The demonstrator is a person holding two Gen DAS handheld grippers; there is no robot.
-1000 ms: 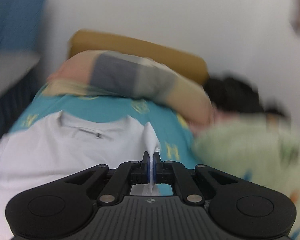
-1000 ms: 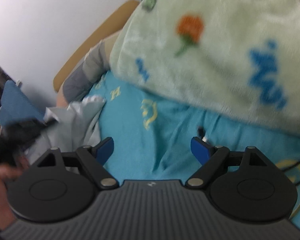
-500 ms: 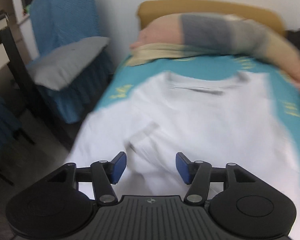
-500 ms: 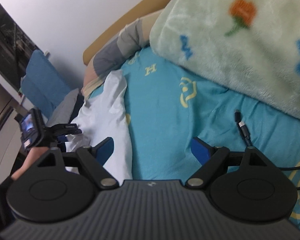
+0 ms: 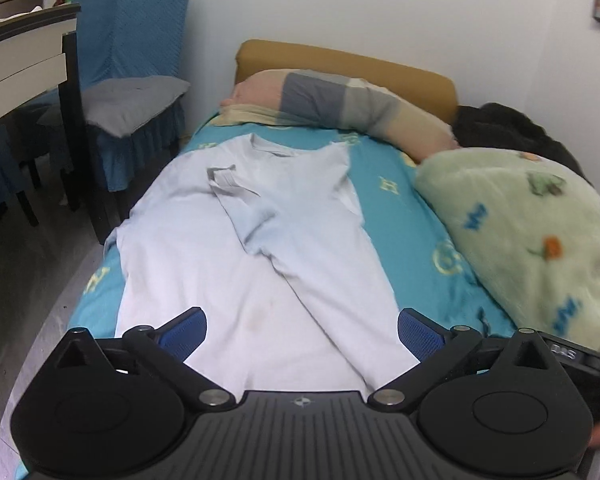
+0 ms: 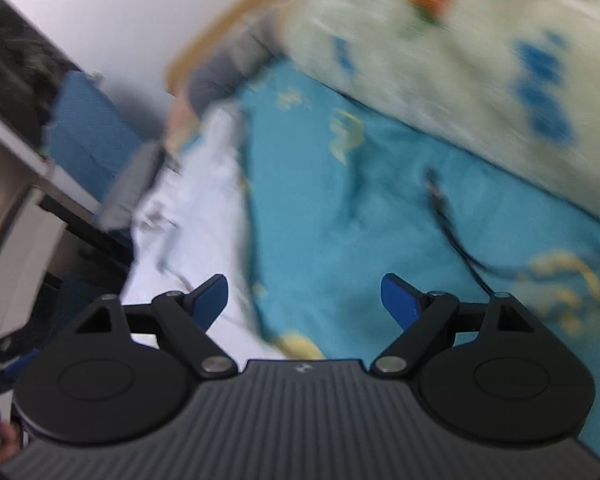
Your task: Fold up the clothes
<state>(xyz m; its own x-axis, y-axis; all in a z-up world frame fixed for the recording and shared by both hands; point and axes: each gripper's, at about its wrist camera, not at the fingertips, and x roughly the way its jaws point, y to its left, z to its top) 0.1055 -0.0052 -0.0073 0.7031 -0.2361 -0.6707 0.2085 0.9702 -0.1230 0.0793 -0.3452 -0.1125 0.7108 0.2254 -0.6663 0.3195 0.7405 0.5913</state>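
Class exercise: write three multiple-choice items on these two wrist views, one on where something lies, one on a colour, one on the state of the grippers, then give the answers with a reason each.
1. Where does the white T-shirt lie?
A. spread on the turquoise patterned bedsheet
B. hanging over the chair
C. on the floor

2. What colour is the chair cover beside the bed?
A. red
B. blue
C. yellow

3. What state are the two grippers in?
A. both shut on cloth
B. one shut
C. both open, holding nothing

Answers:
1 A, the shirt lies across the sheet.
2 B, the cover is blue.
3 C, the left gripper and right gripper each show fingers spread apart with nothing between them.
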